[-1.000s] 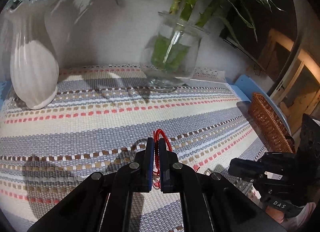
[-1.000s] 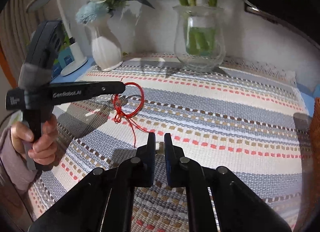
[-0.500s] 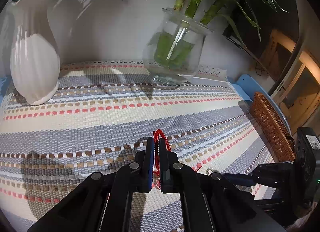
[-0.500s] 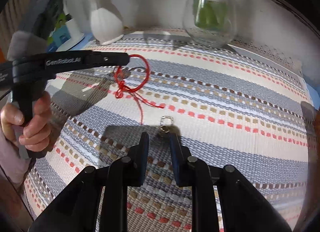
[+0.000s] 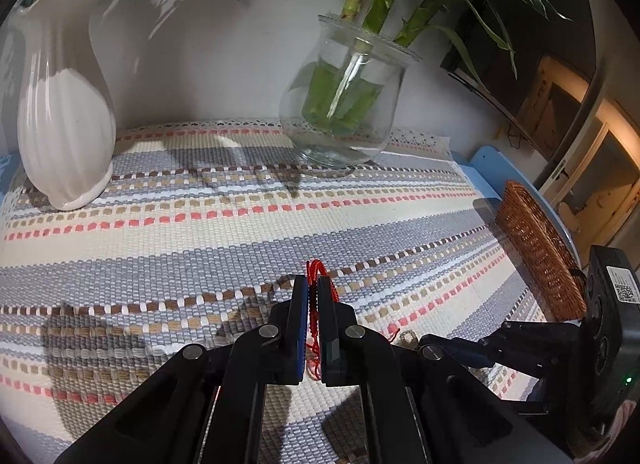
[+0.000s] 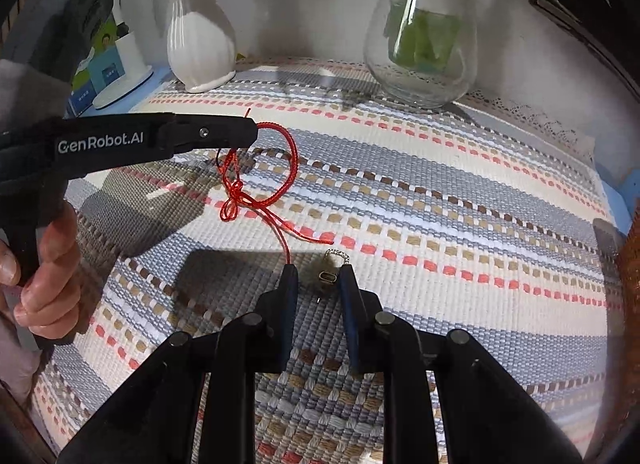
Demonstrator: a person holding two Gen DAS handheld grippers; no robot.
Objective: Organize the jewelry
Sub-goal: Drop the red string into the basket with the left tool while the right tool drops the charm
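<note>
My left gripper (image 5: 313,284) is shut on a red braided cord bracelet (image 5: 316,270) and holds it above the striped woven mat. In the right wrist view the bracelet (image 6: 276,171) hangs as a loop from the left gripper (image 6: 250,131), its loose ends trailing onto the mat. A small metal earring (image 6: 334,270) with a fuzzy pom lies on the mat. My right gripper (image 6: 318,274) is open, its fingers low on either side of the earring. The earring also shows in the left wrist view (image 5: 408,338).
A white ribbed vase (image 5: 60,123) stands back left and a glass vase with bamboo stems (image 5: 344,103) back centre. A brown wicker basket (image 5: 536,252) sits at the mat's right edge. A lamp base and blue cards (image 6: 108,75) stand far left.
My right gripper has opened wider and moved forward and down, so its fingers now flank the earring. My left gripper has kept its hold on the bracelet, shifting slightly.
</note>
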